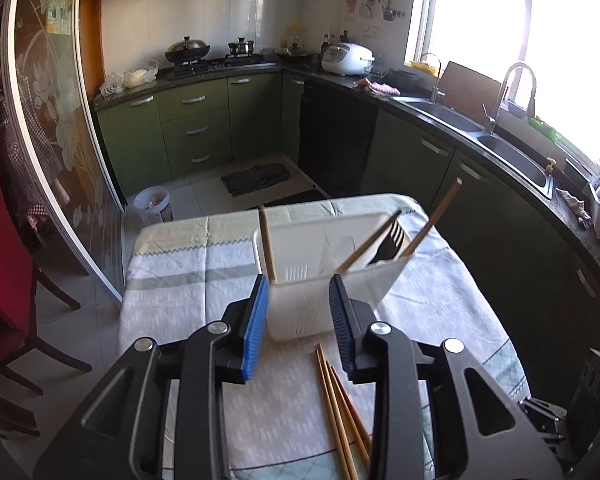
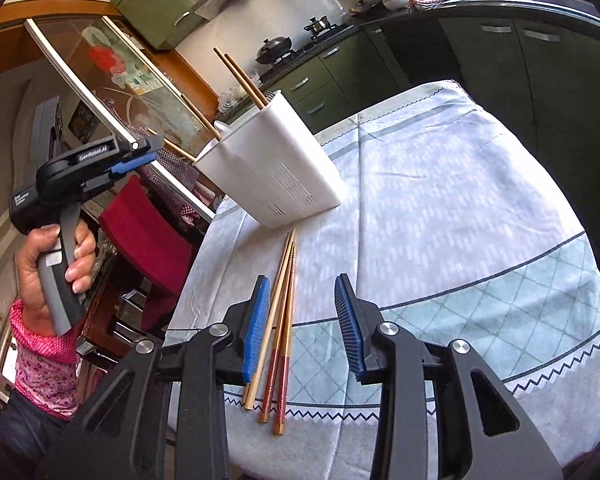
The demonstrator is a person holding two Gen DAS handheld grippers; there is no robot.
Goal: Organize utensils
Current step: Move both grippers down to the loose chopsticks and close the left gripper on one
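Four loose chopsticks [image 2: 278, 328] lie bundled on the cloth-covered table [image 2: 460, 208], their long axis running away from the right tool [image 2: 302, 322] toward the white utensil holder [image 2: 276, 172] beyond them. The bundle sits between that tool's blue pads, hard against the left-hand pad, with a clear gap on the other side; the tool is spread and pinching nothing. Several chopsticks and a black fork [image 1: 394, 236] already stand in the holder, leaning at different angles. The left tool [image 1: 298, 320], held in a hand [image 2: 56, 264] with a pink patterned sleeve [image 2: 44, 368], is also spread and empty, aimed at the holder's near wall, with the loose sticks below and to its right. By this view the right hand is the nearer to the sticks on the table, and the pick-up looks to depend on centring the bundle between the pads, since the sticks lie lengthwise along the tool's line instead of across it.
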